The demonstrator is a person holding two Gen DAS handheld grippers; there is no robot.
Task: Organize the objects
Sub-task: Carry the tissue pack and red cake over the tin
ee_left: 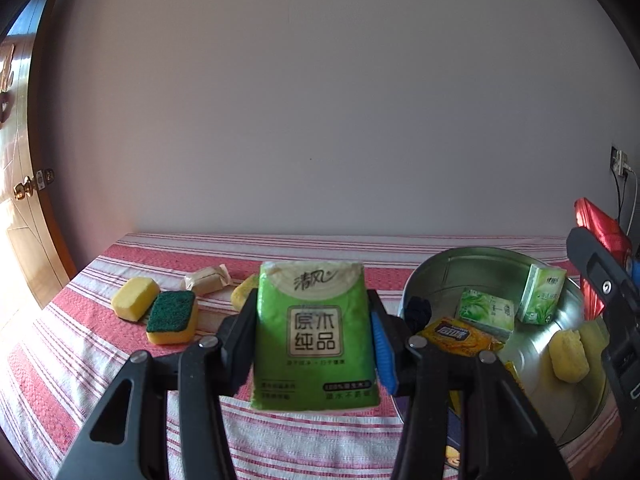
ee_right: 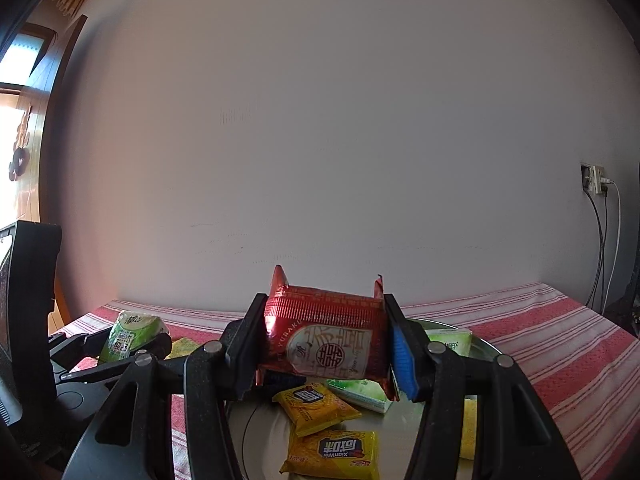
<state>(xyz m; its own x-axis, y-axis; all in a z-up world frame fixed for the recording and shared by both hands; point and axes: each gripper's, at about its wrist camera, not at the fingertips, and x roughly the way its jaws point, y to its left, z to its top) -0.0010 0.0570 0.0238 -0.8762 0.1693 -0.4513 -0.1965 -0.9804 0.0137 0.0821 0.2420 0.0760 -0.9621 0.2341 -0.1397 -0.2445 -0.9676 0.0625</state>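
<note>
the left gripper [ee_left: 316, 336] clamps one soft green tissue pack [ee_left: 316, 332], marked 清风, above the striped cloth [ee_left: 100, 380]; the right gripper [ee_right: 326, 350] clamps one shiny red foil packet [ee_right: 326, 344] over the round metal basin [ee_left: 480, 264], which holds two yellow xianwei snack packs [ee_right: 332, 454], two small green tissue packs [ee_left: 486, 310] and a yellow sponge [ee_left: 568, 354]

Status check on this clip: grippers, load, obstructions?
Left gripper clamps green tissue pack. Right gripper clamps red packet over metal basin. Nothing blocking.
</note>
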